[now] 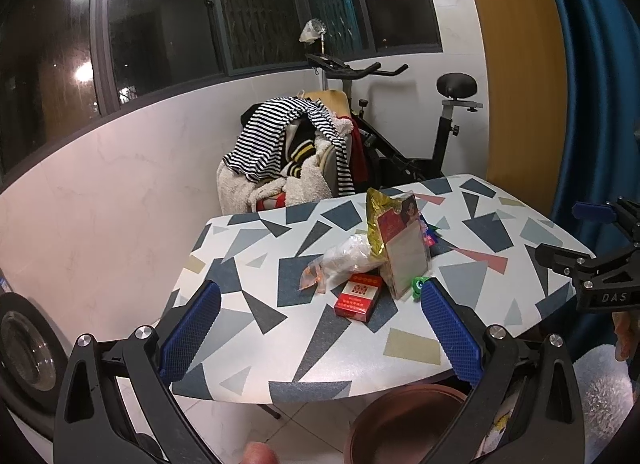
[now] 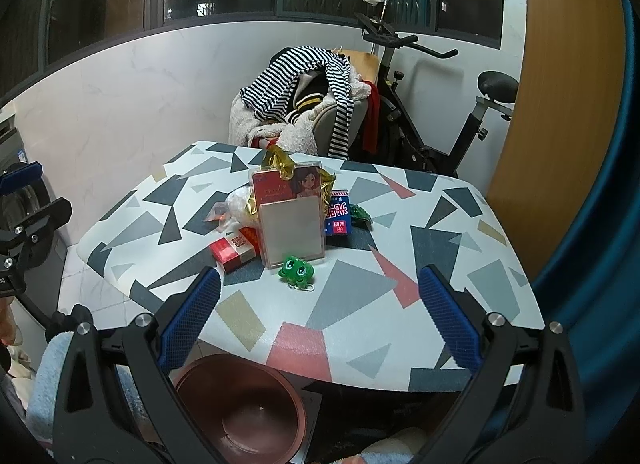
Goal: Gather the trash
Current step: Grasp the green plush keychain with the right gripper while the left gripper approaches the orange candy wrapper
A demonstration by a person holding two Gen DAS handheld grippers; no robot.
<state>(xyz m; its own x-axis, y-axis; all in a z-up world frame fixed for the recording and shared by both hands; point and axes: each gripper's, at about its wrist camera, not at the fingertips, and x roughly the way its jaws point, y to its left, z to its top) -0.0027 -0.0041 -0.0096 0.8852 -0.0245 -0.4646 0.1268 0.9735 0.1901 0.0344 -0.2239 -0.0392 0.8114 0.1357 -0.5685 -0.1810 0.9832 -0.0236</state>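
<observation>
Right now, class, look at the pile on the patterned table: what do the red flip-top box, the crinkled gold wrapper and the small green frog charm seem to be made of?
Red flip-top box: printed card, probably film-wrapped; sharp folded edges, slight sheen.
Crinkled gold wrapper: metallised foil or plastic; mirror-like creases.
Small green frog charm: glossy moulded plastic, likely; bright highlights.

From my left claw's view, the brown bin (image 1: 404,420) below the table edge is cut off by the frame's bottom and partly covered by my own finger. The clear card holder (image 1: 404,260) hides most of the gold wrapper (image 1: 376,207) and the blue box behind it. From my right claw's view, small print on the red pack (image 2: 234,250) is unreadable.
</observation>
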